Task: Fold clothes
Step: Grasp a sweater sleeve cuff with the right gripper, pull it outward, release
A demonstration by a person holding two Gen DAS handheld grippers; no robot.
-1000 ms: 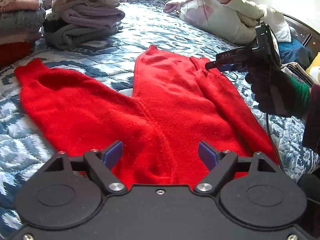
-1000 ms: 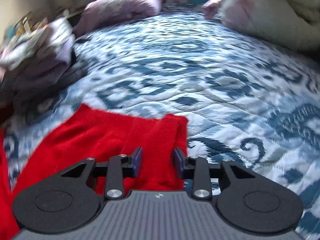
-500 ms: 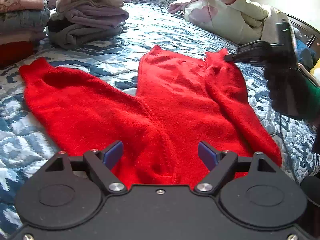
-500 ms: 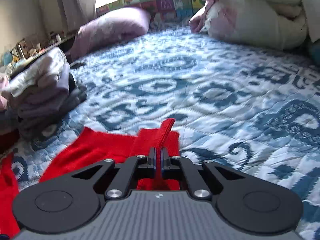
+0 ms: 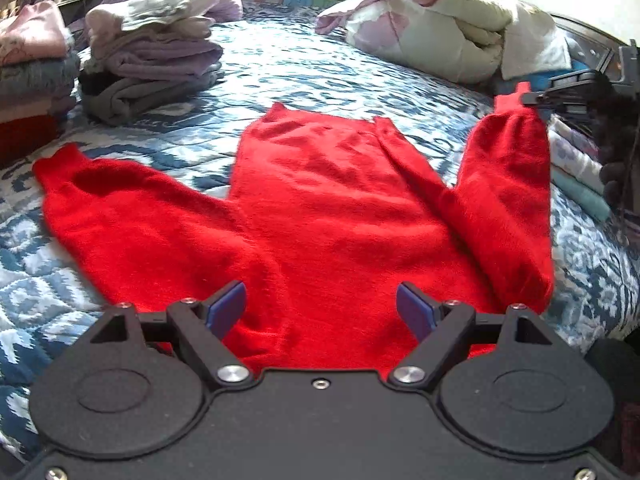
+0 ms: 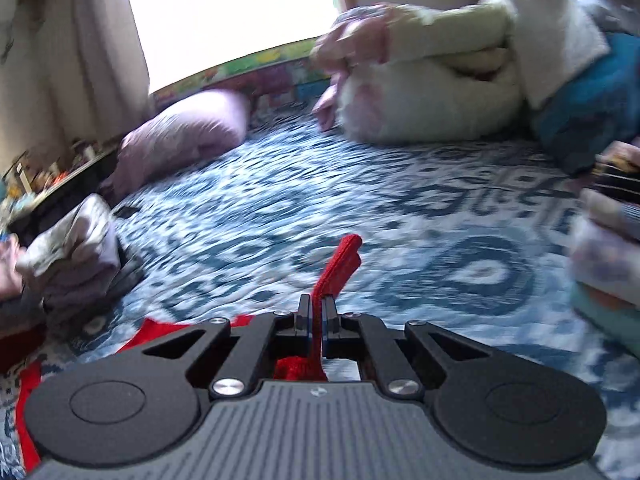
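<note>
Red sweater (image 5: 340,208) lies spread flat on bed (image 5: 320,76), not folded yet. My right claw (image 6: 318,316) is clenched on its right sleeve cuff (image 6: 340,264), lifted off the sweater body. Left claw (image 5: 320,308) released, hovering over the near edge. All folds remain.

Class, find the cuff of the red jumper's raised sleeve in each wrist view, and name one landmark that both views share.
Left wrist view: cuff at upper right, pinched by the right tool.
Right wrist view: cuff at centre, sticking up from the shut tool.
Shared landmark: cream bedding bundle.
</note>
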